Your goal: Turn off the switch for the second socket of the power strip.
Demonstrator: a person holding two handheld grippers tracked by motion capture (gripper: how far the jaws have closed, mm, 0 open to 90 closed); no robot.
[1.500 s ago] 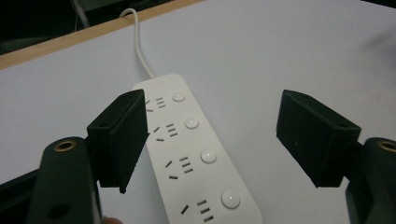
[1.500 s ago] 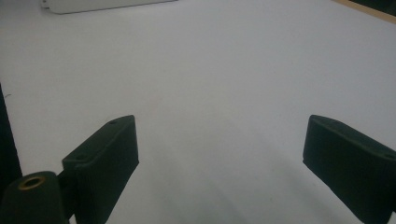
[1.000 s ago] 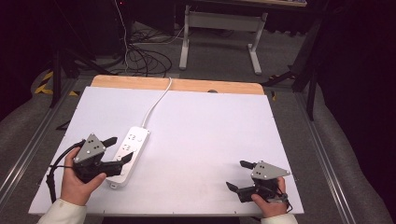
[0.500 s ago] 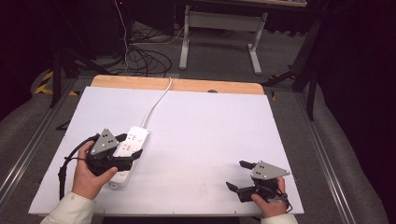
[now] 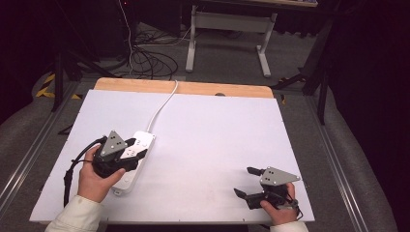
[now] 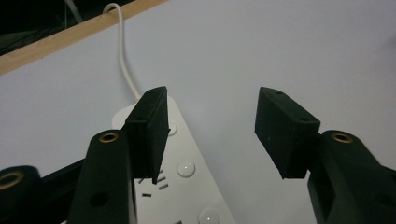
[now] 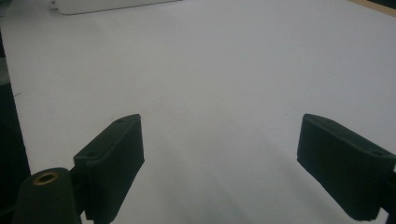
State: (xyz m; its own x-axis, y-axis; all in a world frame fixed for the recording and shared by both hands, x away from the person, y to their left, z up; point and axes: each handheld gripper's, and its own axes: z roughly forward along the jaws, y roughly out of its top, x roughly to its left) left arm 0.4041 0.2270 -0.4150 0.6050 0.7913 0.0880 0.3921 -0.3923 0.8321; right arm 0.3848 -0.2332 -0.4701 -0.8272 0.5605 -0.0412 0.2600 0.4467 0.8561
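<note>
A white power strip [image 5: 126, 180] lies on the left part of the white table top [image 5: 212, 130], and its white cable [image 5: 162, 107] runs to the far edge. My left gripper [image 5: 138, 152] hovers open over the strip's middle, held by a hand. In the left gripper view the strip [image 6: 187, 179] lies under the left jaw, the gripper [image 6: 210, 128] is open with nothing between its jaws, and the cable [image 6: 123, 60] leads away. My right gripper [image 5: 245, 181] rests open near the front right edge, with bare table between its jaws [image 7: 222, 140].
A wooden strip [image 5: 193, 88] borders the table's far edge. Beyond it on the floor are a tangle of cables [image 5: 145, 58] and a white desk frame [image 5: 227, 29]. Metal rails [image 5: 338, 159] run along both sides of the table.
My left gripper has moved right and forward from beside the power strip to over it. The right gripper has stayed still.
</note>
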